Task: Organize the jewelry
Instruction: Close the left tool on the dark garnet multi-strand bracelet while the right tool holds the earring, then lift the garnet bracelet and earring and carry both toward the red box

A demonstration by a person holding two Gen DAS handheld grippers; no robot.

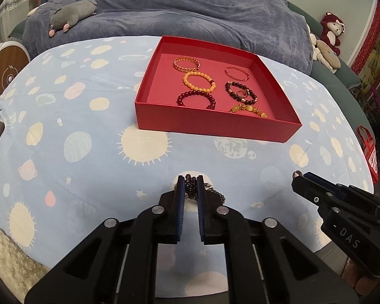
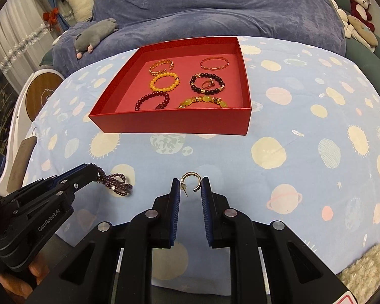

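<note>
Currently both grippers sit low over the planet-print cloth (image 2: 304, 126), with the red tray (image 1: 210, 126) ahead of them on that cloth.

Left gripper (image 1: 190, 178): jaws narrow, pinched on a dark purple bead strand (image 1: 191, 185). In the right wrist view the strand (image 2: 116, 183) loops out past that gripper's tip (image 2: 95, 171) and lies partly on the cloth just right of it (how much of its weight the cloth takes is unclear).

Right gripper (image 2: 190, 181): jaws partly closed, holding a small gold hoop earring (image 2: 190, 178) between the pads; its post points down and toward the left pad. From the left wrist view only a bit of the hoop (image 1: 297, 174) shows at the tip of this gripper (image 1: 300, 177).

Tray, ahead of the right gripper and slightly to its left, contents left to right. Left column: gold chain bangle (image 2: 162, 66) farthest, yellow bead bracelet (image 2: 164, 82) in the middle, dark red bead bracelet (image 2: 153, 100) nearest. Right column: thin rose-gold bangle (image 2: 214, 63) farthest, black bead bracelet (image 2: 207, 84) with a ring (image 2: 207, 83) lying inside its loop, amber-and-gold bracelet (image 2: 202, 100) nearest, close to the front wall.

Beyond the tray: blue blanket (image 2: 215, 7), with a grey plush (image 2: 95, 36) on it to the left.
</note>
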